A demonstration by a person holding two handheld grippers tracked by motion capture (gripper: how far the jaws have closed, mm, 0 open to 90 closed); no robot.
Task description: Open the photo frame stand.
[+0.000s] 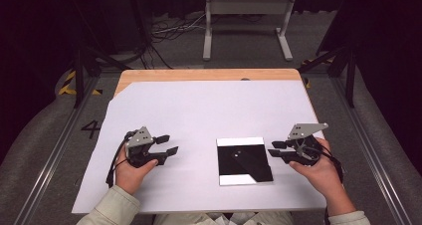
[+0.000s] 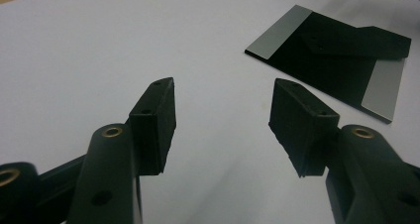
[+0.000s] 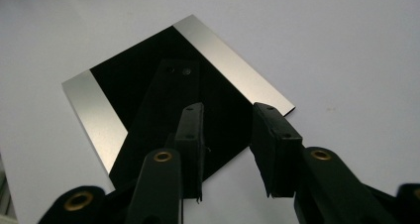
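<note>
Right gripper (image 1: 272, 149) level, beside plate (image 1: 244, 160)

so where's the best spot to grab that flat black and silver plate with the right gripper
Probably its right edge or near-right corner. The plate lies flat on the white sheet, so there is nothing to pinch from above. The right gripper sits open just off that edge. Likely best to come in low from the right, slide one jaw under the corner, the other on top.

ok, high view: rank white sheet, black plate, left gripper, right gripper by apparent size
1. white sheet
2. black plate
3. left gripper and right gripper: look alike, no ranking between them.
</note>
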